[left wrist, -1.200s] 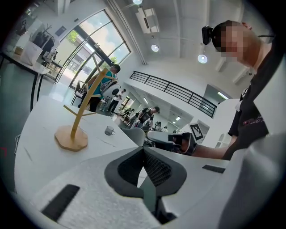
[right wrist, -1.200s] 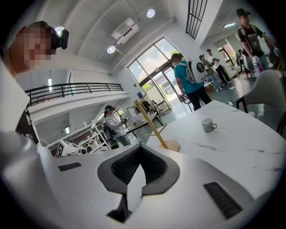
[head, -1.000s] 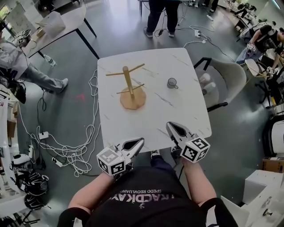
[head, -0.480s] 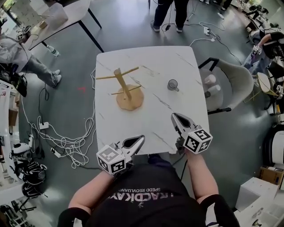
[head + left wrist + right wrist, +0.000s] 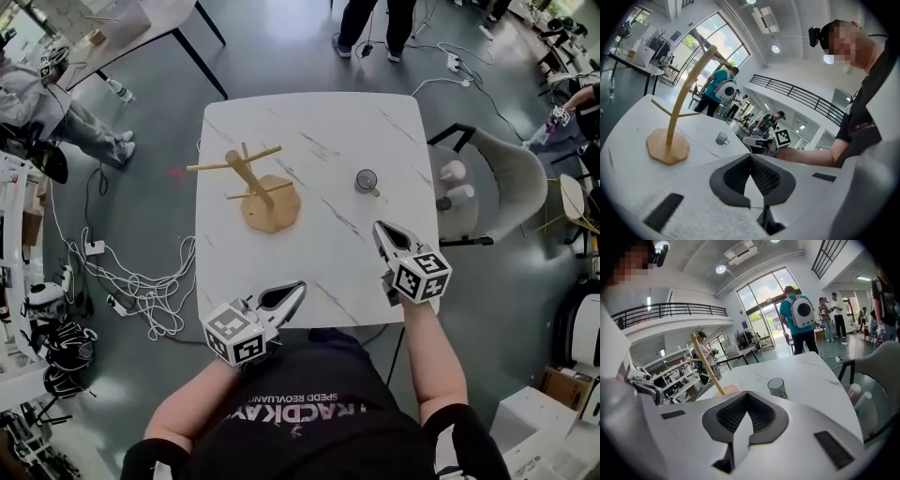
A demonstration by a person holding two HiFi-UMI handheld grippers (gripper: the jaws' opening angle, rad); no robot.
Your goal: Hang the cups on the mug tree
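A wooden mug tree (image 5: 268,208) with bare pegs stands on the left half of the white marble-look table (image 5: 309,131); it also shows as the tree (image 5: 670,143) and the tree (image 5: 708,366). One small grey cup (image 5: 366,180) sits upright to its right, seen too as the cup (image 5: 722,138) and the cup (image 5: 777,387). My left gripper (image 5: 298,287) hangs at the table's near edge, jaws together and empty. My right gripper (image 5: 382,228) is over the near right of the table, a short way in front of the cup, also shut on nothing.
A grey chair (image 5: 502,187) holding two pale cups stands just off the table's right edge. Cables (image 5: 141,300) lie on the floor at the left. People stand beyond the far edge, and another table (image 5: 141,28) is at the far left.
My right gripper has moved forward over the table toward the cup. The left gripper has stayed at the near edge. The head view has shifted a little.
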